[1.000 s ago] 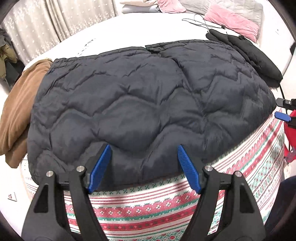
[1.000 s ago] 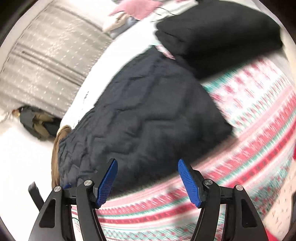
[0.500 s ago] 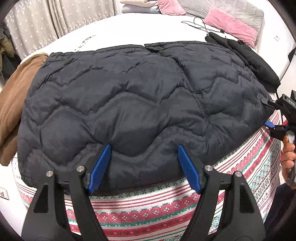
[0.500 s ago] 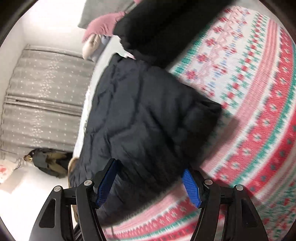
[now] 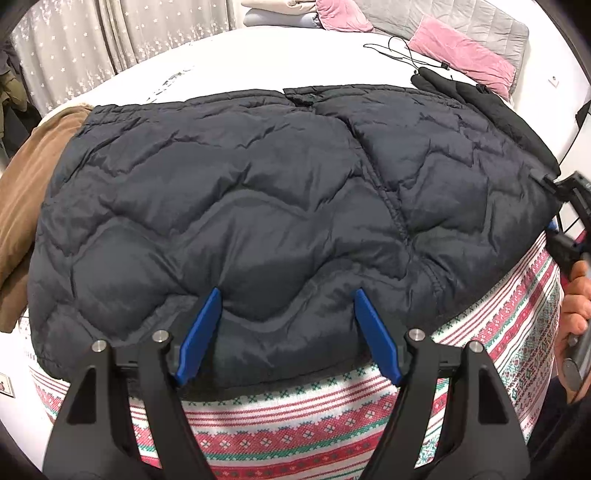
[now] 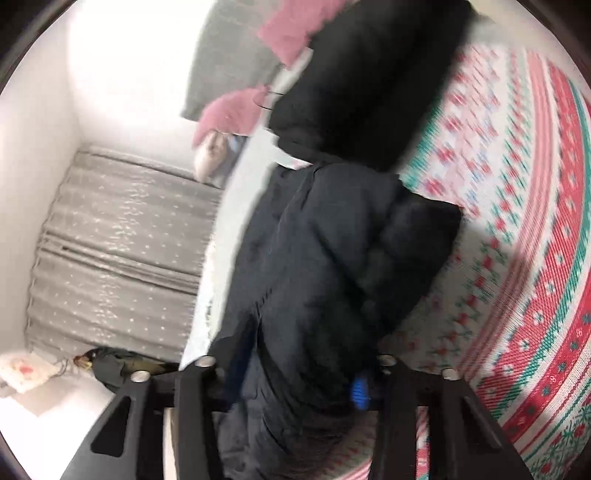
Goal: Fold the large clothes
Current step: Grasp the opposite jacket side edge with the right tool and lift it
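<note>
**Q:** Blue-padded tongs sit nearest in the left view. What are they doing?

**A:** The left gripper (image 5: 284, 332) is spread wide, its blue pads either side of the near hem of a dark navy quilted jacket (image 5: 258, 206). It holds nothing.

**Q:** And the other tongs?

**A:** In the blurred right view, the right gripper (image 6: 295, 384) has the jacket's (image 6: 332, 258) corner bunched between its fingers, which seem to be clamped on the fabric. In the left view the same tool (image 5: 569, 221) meets the jacket's right edge, with the person's right hand (image 5: 576, 306) behind it.

**Q:** Where does the jacket lie?

**A:** Spread flat across a knitted blanket (image 5: 295, 435) in red, white and green bands, on a white bed (image 5: 258, 55). Blanket shows in front of the near hem and at the right.

**Q:** What crowds its edges?

**A:** A brown garment (image 5: 26, 177) touches the left edge, partly tucked under it. A black garment (image 5: 498, 110) lies along the far right edge. Beyond the far edge is bare white sheet.

**Q:** Any writing?

**A:** None that can be read.

**Q:** Farther back?

**A:** A thin black cable (image 5: 402, 55), pink cushions (image 5: 461, 55), a grey quilted headboard (image 5: 461, 18), and grey curtains (image 5: 92, 48) with small white stars.
</note>
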Action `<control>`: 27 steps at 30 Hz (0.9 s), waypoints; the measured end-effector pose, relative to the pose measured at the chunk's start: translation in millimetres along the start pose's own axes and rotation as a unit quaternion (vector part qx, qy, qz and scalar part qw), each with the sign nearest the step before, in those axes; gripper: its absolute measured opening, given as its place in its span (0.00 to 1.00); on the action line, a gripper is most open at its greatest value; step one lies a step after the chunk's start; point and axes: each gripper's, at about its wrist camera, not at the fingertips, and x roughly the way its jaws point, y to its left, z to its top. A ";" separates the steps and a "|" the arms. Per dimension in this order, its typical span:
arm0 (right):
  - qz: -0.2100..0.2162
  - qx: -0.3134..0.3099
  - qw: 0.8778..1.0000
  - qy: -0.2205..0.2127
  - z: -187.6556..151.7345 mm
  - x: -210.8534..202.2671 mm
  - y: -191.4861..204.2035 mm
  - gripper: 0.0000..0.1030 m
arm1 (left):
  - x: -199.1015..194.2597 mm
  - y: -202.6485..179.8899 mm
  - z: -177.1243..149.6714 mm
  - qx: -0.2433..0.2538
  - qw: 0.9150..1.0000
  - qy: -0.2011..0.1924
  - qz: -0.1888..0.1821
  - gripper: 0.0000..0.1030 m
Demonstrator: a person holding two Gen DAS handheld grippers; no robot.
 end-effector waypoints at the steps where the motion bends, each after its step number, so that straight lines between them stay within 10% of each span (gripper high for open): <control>1: 0.005 -0.015 1.000 -0.008 -1.3 -3.2 8.3 0.34 | 1.8 0.4 1.1 -0.003 1.000 0.001 -0.002 0.73; 8: -0.036 -0.093 0.994 -0.053 -15.1 -6.3 52.0 0.14 | 6.8 -0.8 11.5 -0.008 1.000 0.006 -0.014 0.73; 19: -0.017 -0.122 0.991 -0.056 -12.5 -11.8 76.5 0.14 | 30.2 -12.6 125.3 0.012 1.000 0.028 0.000 0.73; 27: 0.008 -0.145 0.988 -0.057 -12.1 -17.9 79.1 0.13 | 101.2 -54.2 145.9 0.072 0.992 0.089 0.055 0.71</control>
